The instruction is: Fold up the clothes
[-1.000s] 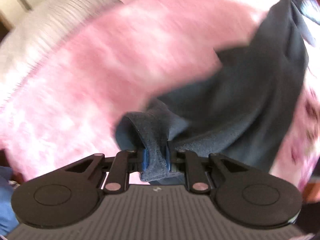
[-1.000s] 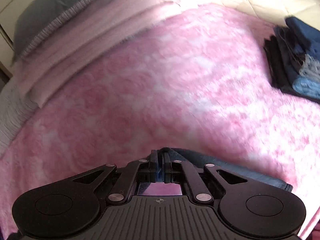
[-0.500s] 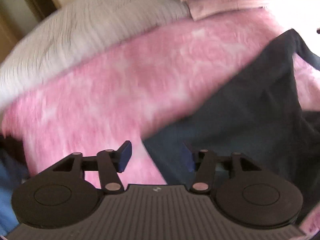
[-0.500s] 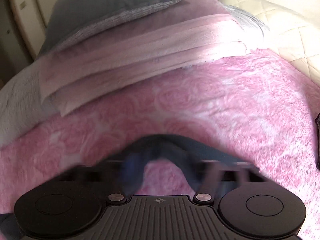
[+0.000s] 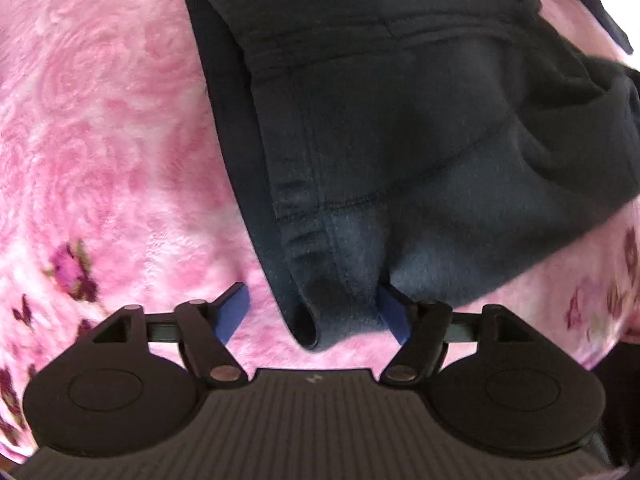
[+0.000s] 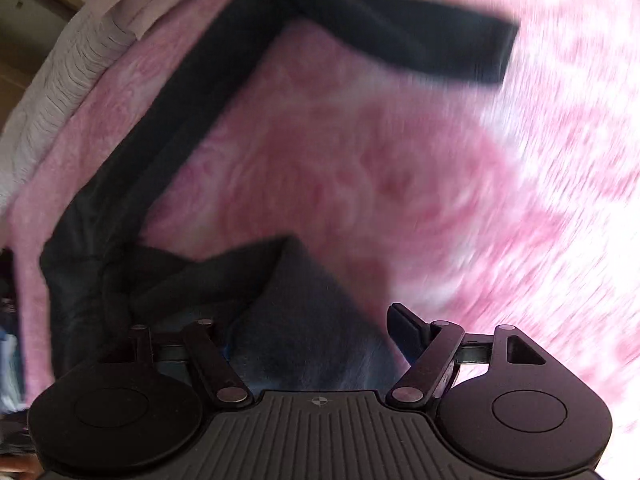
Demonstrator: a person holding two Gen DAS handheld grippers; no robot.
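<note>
Pink rose-patterned blanket [image 5: 100, 140] carries dark trousers [image 5: 400, 120]. Left gripper [image 5: 312, 312], jaws just opened, straddles a released corner; right gripper [image 6: 312, 344], jaws narrowing slightly, gapes over another fold, gripping nothing.

Left tongs [image 5: 312, 312] just opened further, dark trousers [image 5: 400, 120] hem between pads, unpinched, on pink blanket [image 5: 100, 140].

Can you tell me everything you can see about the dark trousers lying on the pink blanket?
The dark trousers look like soft, thick navy or charcoal fleece with stitched seams. They lie crumpled on the fluffy pink blanket, not folded yet. In the right wrist view one long leg stretches away and bends sharply sideways at the far end. A rolled edge of the cloth sits between the open blue pads of the left gripper, and a bunched part lies between the open jaws of the right gripper. Neither is squeezing it.
</note>
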